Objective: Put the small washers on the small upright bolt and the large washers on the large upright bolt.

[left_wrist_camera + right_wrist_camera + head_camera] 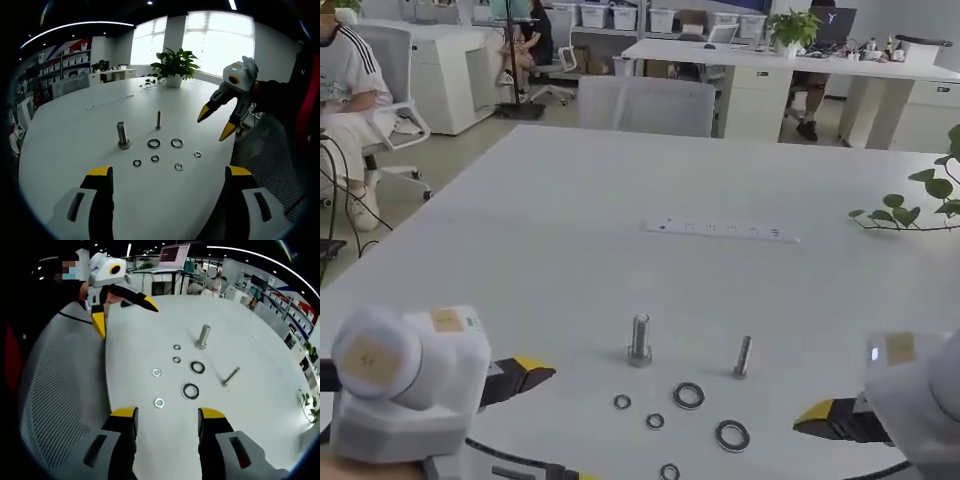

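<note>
On worktop point(570, 250), my left gripper point(169, 172), right gripper point(168, 413) spread, empty; thin small washers point(622, 402) may slip pinch, skate away.

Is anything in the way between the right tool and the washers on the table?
Nothing visible. In the right gripper view, bare table lies between the open right tool and the nearest small washer, with a large washer close by.

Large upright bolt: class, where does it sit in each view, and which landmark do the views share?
Head view: large upright bolt, low centre, above the washers.
Left gripper view: bolt left of centre.
Right gripper view: bolt upper middle, right of centre.
Shared landmark: the small upright bolt beside it.
</note>
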### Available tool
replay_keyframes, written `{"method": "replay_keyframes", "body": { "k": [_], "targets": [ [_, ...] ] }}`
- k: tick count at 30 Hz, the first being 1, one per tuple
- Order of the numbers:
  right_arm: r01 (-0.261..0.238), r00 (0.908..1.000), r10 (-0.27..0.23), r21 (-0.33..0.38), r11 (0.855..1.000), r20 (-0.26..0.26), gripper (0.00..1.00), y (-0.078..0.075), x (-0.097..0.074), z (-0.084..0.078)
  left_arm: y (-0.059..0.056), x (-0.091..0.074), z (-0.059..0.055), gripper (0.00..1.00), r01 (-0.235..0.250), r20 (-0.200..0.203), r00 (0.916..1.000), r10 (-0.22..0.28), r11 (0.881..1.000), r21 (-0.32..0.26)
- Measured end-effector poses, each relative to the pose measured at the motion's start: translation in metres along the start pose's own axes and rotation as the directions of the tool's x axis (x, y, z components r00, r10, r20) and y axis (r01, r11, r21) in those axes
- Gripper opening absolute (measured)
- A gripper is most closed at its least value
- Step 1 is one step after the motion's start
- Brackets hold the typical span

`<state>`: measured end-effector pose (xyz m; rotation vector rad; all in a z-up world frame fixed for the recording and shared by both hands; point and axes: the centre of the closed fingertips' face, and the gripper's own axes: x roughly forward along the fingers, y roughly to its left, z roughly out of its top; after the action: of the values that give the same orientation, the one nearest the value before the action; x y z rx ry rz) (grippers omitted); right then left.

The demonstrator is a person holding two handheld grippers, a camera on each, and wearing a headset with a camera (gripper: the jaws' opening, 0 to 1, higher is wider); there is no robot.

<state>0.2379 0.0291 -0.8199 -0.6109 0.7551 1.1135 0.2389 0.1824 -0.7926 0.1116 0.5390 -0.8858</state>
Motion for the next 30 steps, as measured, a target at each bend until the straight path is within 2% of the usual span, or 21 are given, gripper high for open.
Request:
{"method": "replay_keyframes", "body": {
  "k": [7,16,26,30],
  "targets": [
    [-0.036,0.9981,0.034,-0.050,0.998,-0.052,0.43,0.005,0.009,0.002,0.000,0.000,0.000,0.92,-0.001,-0.003,1.0000,0.001,1.000,0.005],
    [-0.066,0.9930,0.055,-0.099,0.993,-0.105,0.39,0.003,0.018,0.005,-0.001,0.000,0.002,0.92,0.000,0.001,1.0000,0.000,1.000,0.009],
    [-0.114,0.9801,0.091,-0.126,0.985,-0.176,0.32,0.008,0.026,0.000,0.000,0.000,0.003,0.92,0.001,0.008,1.0000,-0.001,1.000,0.009],
    [-0.142,0.9718,0.112,-0.140,0.980,-0.208,0.28,0.012,0.032,-0.001,0.000,-0.001,0.004,0.92,0.002,0.011,0.9999,-0.002,1.000,0.008]
  ]
}}
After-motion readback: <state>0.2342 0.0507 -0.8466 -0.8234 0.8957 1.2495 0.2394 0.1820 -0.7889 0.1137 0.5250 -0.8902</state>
